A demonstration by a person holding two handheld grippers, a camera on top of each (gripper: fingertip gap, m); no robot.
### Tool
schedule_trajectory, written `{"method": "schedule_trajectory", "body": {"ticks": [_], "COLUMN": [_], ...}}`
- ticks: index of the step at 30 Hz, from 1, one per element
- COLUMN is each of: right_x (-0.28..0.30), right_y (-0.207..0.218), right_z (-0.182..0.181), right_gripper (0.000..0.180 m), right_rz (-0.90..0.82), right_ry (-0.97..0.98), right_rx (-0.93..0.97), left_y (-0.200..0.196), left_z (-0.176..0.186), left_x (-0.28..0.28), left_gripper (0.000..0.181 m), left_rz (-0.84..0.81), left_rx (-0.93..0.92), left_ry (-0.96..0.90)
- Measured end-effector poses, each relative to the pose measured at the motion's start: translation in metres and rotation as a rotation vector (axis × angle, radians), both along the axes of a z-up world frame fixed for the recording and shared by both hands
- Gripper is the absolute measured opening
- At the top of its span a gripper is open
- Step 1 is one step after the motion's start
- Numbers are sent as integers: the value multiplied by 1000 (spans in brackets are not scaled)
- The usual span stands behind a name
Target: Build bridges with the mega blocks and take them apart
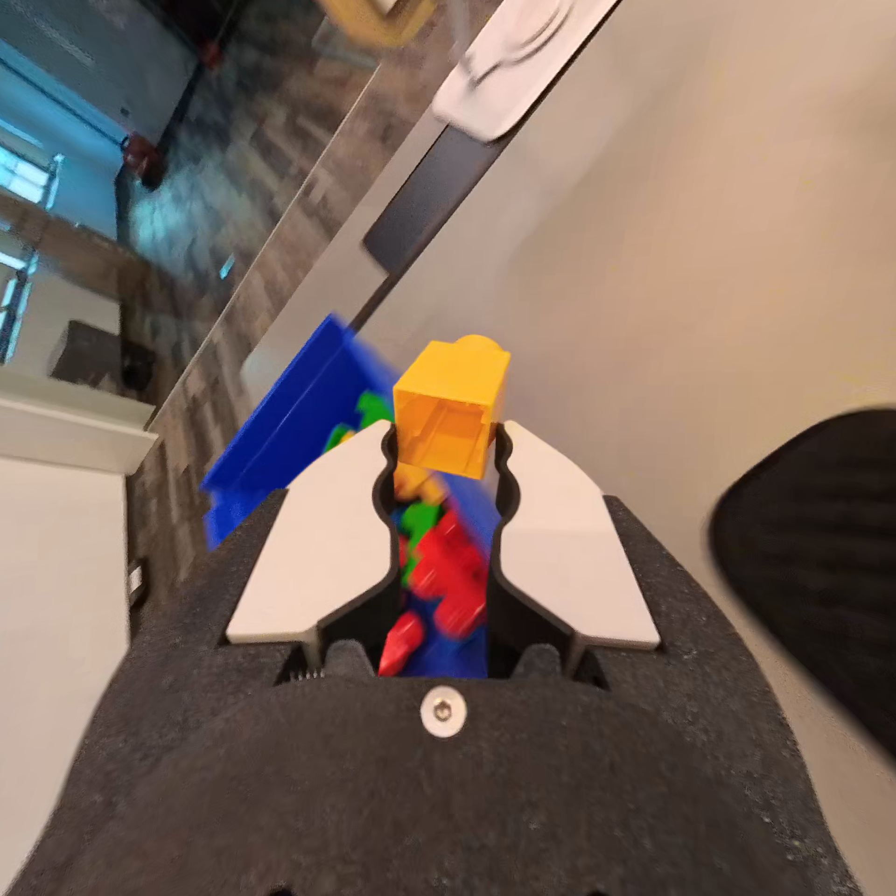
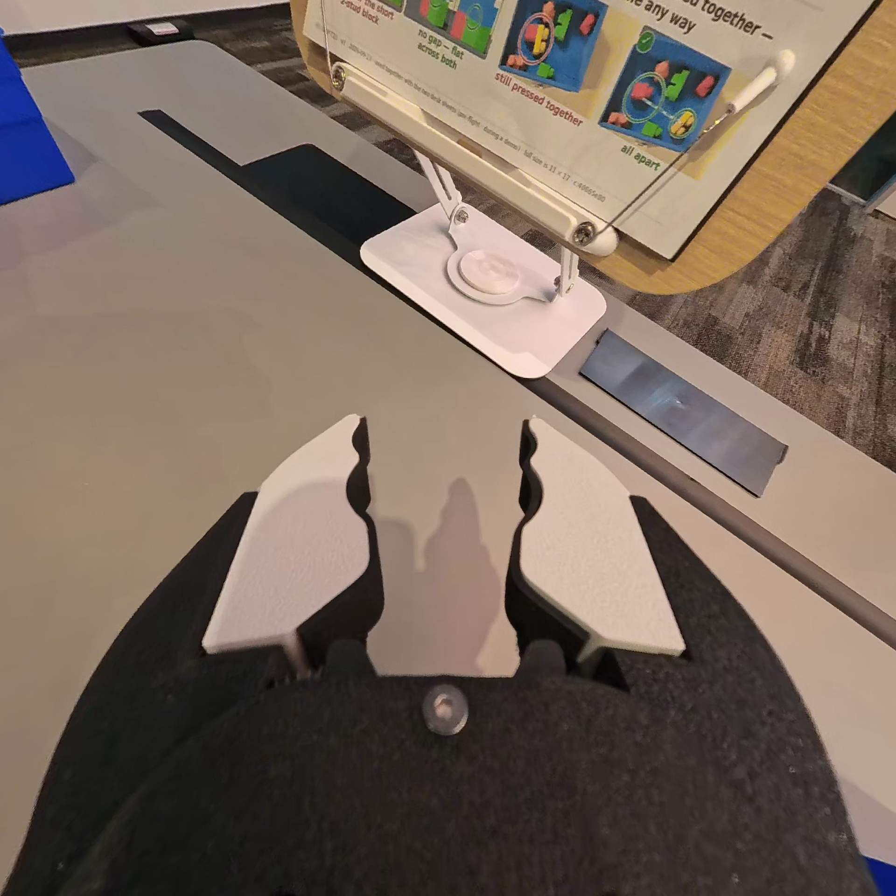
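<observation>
Left gripper [image 1: 446, 426] clamped on small yellow plastic one-stud block [image 1: 448, 407] at fingertips, stud pointing ahead, hollow base toward camera. Right gripper [image 2: 443, 426] parted, empty, above grey tabletop [image 2: 194, 363].

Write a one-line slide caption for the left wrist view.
Left gripper holds a yellow block at its fingers' tips above a blue bin of mixed blocks.

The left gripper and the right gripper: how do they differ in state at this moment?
The left gripper is shut on a yellow block; the right gripper is open and empty. The left gripper is above a blue bin of blocks; the right gripper is above bare grey table. Both have white fingers.
</observation>
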State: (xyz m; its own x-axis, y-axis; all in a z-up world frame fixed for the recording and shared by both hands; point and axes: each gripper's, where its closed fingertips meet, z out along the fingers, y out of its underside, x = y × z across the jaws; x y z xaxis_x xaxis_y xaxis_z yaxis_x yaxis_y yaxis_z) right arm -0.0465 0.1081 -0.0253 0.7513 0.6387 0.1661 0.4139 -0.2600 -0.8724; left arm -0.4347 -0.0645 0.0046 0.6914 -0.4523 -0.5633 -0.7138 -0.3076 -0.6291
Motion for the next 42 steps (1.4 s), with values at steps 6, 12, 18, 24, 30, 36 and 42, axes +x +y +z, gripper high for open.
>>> {"method": "schedule_trajectory", "body": {"ticks": [6, 12, 18, 24, 30, 36, 42], "right_x": [0, 2, -5, -7, -4, -1, 2], "right_y": [-3, -4, -6, -7, -7, -6, -6], "right_z": [1, 5, 7, 11, 12, 13, 13], "right_gripper": [59, 59, 59, 59, 59, 59, 60], "right_rz": [2, 5, 22, 29, 22, 15, 12], "right_ry": [-5, 0, 9, 7, 11, 14, 26], "right_rx": [3, 15, 6, 17, 19, 17, 13], "left_y": [40, 78, 77, 75, 71, 72, 61], "left_z": [-54, -105, -124, -135, -152, -148, -106], "left_x": [143, 174, 174, 167, 163, 164, 150], "left_gripper": [38, 38, 38, 38, 37, 60, 62], "left_rz": [-77, -34, -21, -8, -6, 14, 29], "left_rx": [-66, -195, -240, -290, -323, -315, -215], "left_ry": [-207, -278, -251, -253, -208, -298, -355]}}
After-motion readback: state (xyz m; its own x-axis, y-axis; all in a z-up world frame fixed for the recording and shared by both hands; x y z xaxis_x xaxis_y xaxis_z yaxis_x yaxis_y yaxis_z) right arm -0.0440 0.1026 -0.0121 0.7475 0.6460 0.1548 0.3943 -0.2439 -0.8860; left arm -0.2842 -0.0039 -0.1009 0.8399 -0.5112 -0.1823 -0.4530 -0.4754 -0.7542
